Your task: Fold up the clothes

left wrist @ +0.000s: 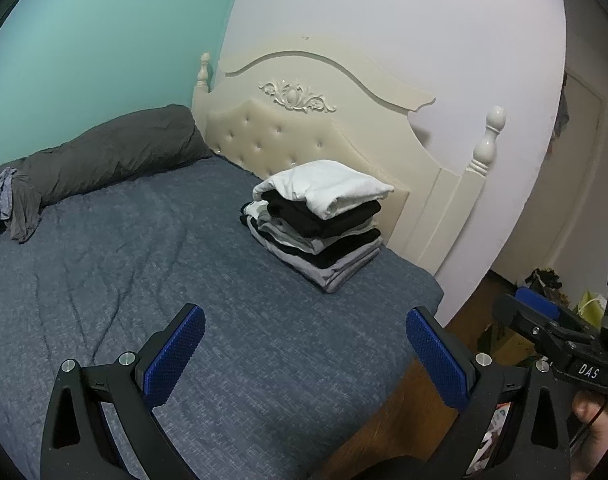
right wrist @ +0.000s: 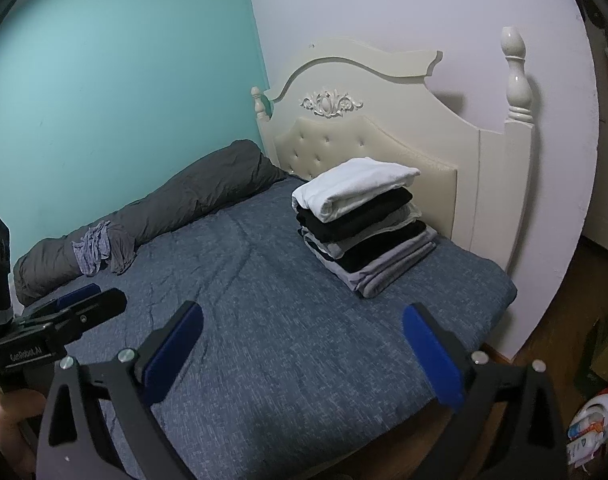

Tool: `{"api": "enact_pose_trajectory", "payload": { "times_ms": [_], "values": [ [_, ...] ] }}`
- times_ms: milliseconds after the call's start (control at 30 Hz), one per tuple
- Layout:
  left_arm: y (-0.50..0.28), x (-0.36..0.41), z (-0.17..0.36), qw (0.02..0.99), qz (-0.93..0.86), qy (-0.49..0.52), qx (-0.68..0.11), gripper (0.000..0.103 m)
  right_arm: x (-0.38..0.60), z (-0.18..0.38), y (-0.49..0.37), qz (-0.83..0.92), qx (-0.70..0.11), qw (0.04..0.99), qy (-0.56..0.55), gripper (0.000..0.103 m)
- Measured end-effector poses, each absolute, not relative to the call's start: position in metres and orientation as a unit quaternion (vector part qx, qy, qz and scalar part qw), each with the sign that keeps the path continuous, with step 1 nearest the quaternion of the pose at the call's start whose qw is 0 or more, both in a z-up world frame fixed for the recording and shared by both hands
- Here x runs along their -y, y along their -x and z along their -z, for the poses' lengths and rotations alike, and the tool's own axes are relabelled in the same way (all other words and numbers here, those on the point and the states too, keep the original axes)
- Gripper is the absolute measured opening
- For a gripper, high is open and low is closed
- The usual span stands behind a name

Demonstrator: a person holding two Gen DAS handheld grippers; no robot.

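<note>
A stack of folded clothes (left wrist: pixel 320 222) (right wrist: pixel 364 224), white on top with black and grey layers below, sits on the blue bed (left wrist: pixel 144 248) (right wrist: pixel 264 300) by the headboard. Crumpled grey and bluish garments (left wrist: pixel 8 204) (right wrist: pixel 102 246) lie at the far left beside a rolled dark duvet (left wrist: pixel 116 152) (right wrist: pixel 176 196). My left gripper (left wrist: pixel 304 336) hovers open over the bed's near corner, nothing between its blue pads. Likewise open and holding nothing, my right gripper (right wrist: pixel 302 334) hangs above the bedspread. Each gripper shows at the edge of the other's view, hand-held.
A cream headboard (left wrist: pixel 304 120) (right wrist: pixel 384 112) with turned posts stands behind the stack. Wooden floor (left wrist: pixel 388 420) (right wrist: pixel 552 320) lies past the bed's right edge, with bags and clutter (left wrist: pixel 552 288) (right wrist: pixel 596 420). A teal wall runs along the bed's left side.
</note>
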State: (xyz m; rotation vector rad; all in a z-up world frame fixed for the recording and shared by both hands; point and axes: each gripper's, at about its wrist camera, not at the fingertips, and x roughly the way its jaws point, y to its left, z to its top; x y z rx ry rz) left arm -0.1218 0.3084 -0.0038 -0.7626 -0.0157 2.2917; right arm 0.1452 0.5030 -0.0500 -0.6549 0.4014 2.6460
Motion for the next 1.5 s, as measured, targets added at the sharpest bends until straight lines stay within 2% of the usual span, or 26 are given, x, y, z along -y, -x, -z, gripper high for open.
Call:
{"api": "enact_pose_trajectory", "payload": {
  "times_ms": [1500],
  "values": [
    [0.085, -0.3, 0.019, 0.339, -0.896, 0.284, -0.029, 0.103, -0.49, 0.066, -0.17, -0.943, -0.138, 0.195, 0.233, 0.101]
  ]
}}
